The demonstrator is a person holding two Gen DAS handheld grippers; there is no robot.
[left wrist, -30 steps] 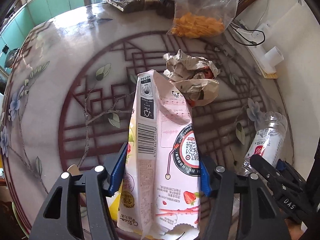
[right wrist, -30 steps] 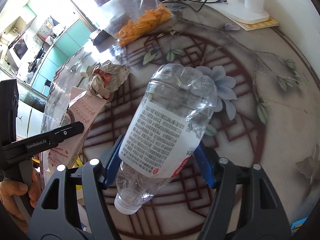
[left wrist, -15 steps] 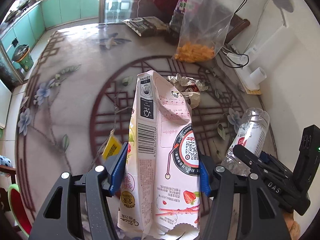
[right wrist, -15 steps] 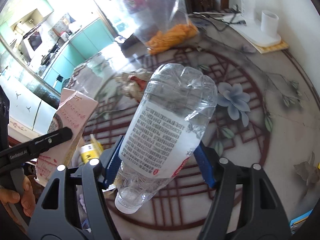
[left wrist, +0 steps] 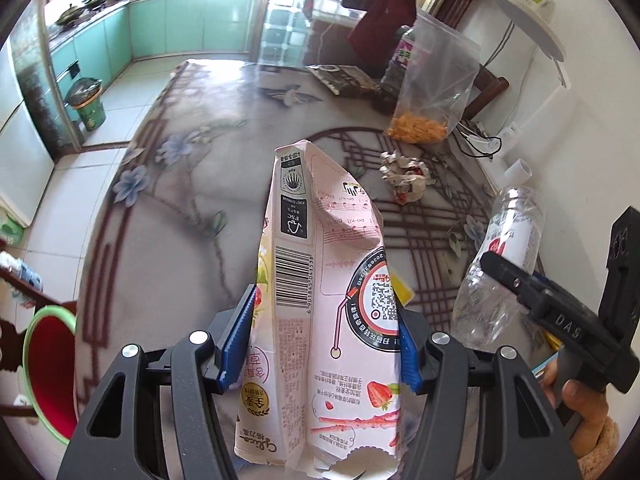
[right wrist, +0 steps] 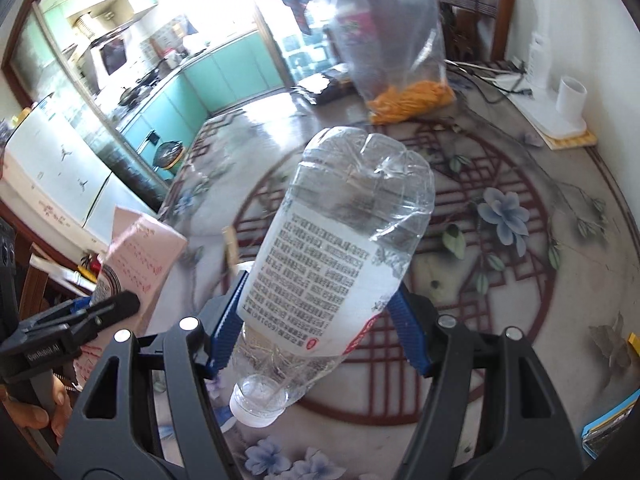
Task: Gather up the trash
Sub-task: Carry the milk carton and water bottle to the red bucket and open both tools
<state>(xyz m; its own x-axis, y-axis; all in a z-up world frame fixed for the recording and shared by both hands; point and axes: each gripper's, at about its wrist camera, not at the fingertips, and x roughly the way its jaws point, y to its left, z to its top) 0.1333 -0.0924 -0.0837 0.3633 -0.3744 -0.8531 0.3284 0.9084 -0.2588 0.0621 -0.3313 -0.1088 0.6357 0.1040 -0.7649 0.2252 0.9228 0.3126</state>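
Observation:
My left gripper (left wrist: 324, 336) is shut on a pink strawberry drink carton (left wrist: 320, 280), held above the round patterned table (left wrist: 192, 184). My right gripper (right wrist: 320, 320) is shut on an empty clear plastic bottle (right wrist: 344, 248) with a white label, cap end toward the camera. In the left wrist view the bottle (left wrist: 508, 256) and the right gripper (left wrist: 536, 296) show at the right. The carton (right wrist: 136, 256) and the left gripper (right wrist: 80, 316) show at the left of the right wrist view. A crumpled paper wrapper (left wrist: 404, 176) lies on the table beyond the carton.
A clear bag of orange snacks (left wrist: 428, 92) and a dark packet (left wrist: 344, 80) stand at the table's far side, near cables and a white device (right wrist: 556, 104). A small yellow packet (left wrist: 400, 292) lies behind the carton. A red-and-green bin (left wrist: 44, 364) sits off the table's left edge.
Both grippers have lifted away from the table with the carton and the bottle still gripped. The table looks farther off, and the kitchen floor and a red-and-green bin have come into view.

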